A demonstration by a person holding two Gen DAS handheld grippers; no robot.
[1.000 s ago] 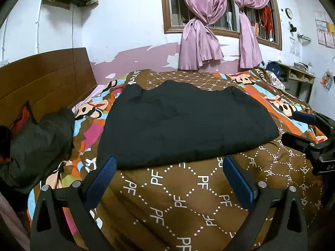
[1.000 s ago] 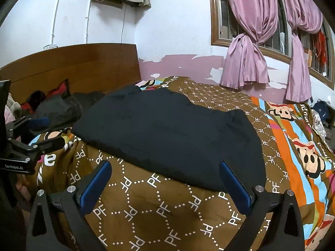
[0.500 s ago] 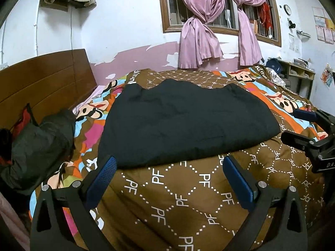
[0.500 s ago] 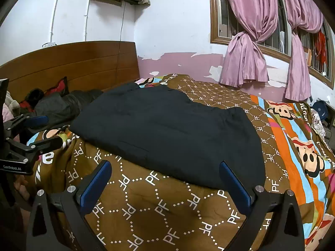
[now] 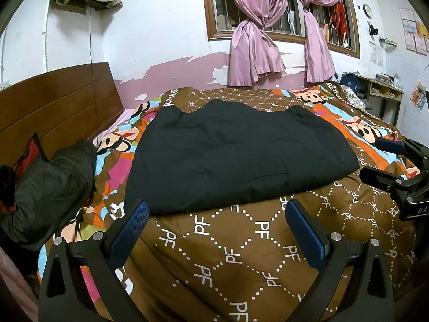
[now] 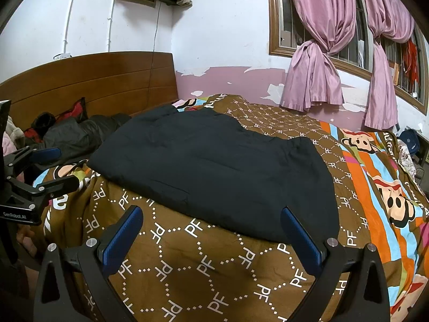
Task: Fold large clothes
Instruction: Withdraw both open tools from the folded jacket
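A large black garment point(image 5: 236, 150) lies flat in a folded rectangle on the brown patterned bedspread point(image 5: 228, 241); it also shows in the right wrist view point(image 6: 219, 166). My left gripper point(image 5: 214, 214) is open and empty, held just short of the garment's near edge. My right gripper point(image 6: 209, 222) is open and empty, near the garment's near right corner. Each gripper shows in the other's view: the right one point(image 5: 388, 161) at the right edge, the left one point(image 6: 45, 166) at the left edge, both open.
A dark grey jacket point(image 5: 51, 187) is piled by the wooden headboard point(image 5: 53, 102) at the left. Pink curtains point(image 5: 254, 40) hang at the window behind the bed. A shelf with items point(image 5: 380, 88) stands at the far right.
Both grippers have drawn back and tilted slightly, so the garment sits a little higher in view. The garment has not moved. Both grippers stay open.
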